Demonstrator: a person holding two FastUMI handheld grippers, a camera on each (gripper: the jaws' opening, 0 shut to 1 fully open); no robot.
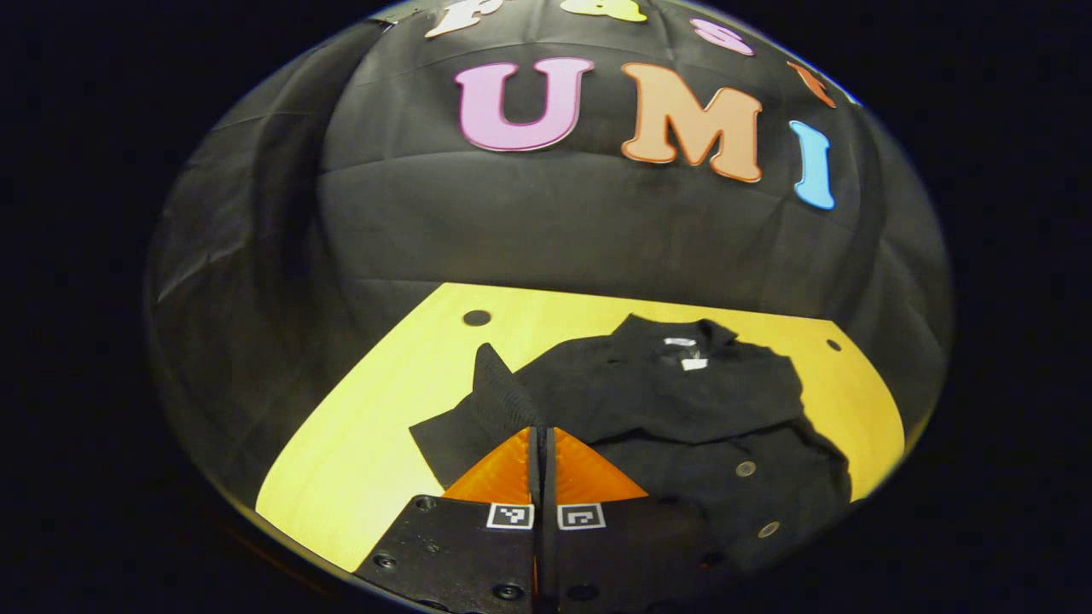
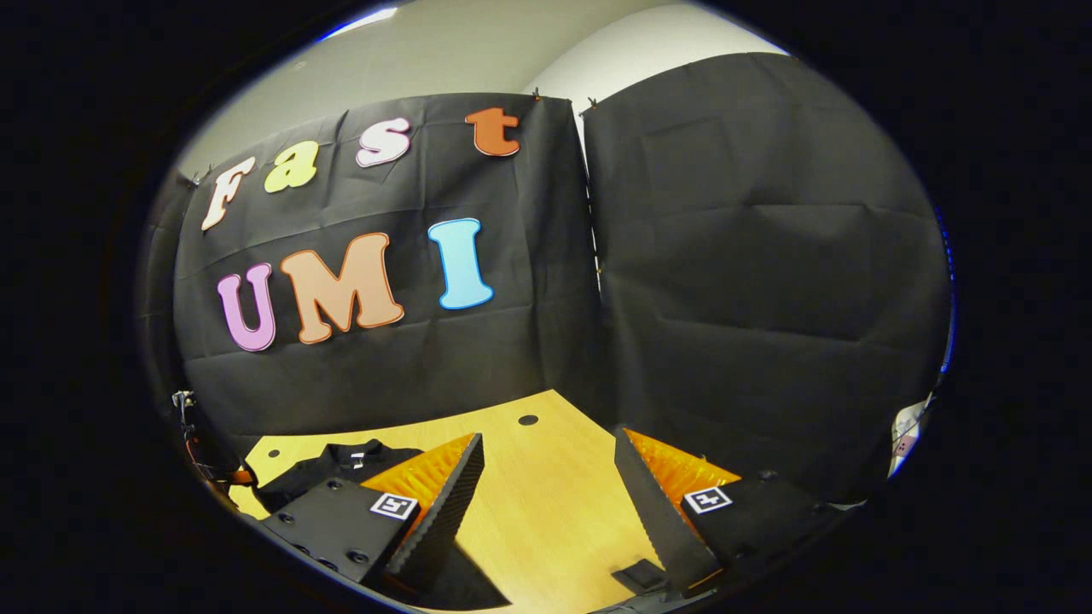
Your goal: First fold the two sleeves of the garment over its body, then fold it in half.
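Note:
A black garment [image 1: 682, 409] lies on the yellow table [image 1: 358, 443], its collar with a white label at the far side and two metal buttons near its right edge. My left gripper [image 1: 542, 431] is shut on a ribbed black sleeve cuff [image 1: 499, 388], which sticks up from between the orange fingers at the garment's left side. In the right gripper view, my right gripper [image 2: 546, 439] stands open above bare tabletop with nothing between its fingers. There the garment [image 2: 341, 465] lies off to its lower left, partly behind the left finger.
Black cloth walls stand close behind the table on the far side and to the right. The table [image 2: 546, 512] has small round holes [image 1: 476, 318] [image 2: 528, 420] near its far edge. Part of the other gripper [image 2: 194, 439] shows at the far left of the right gripper view.

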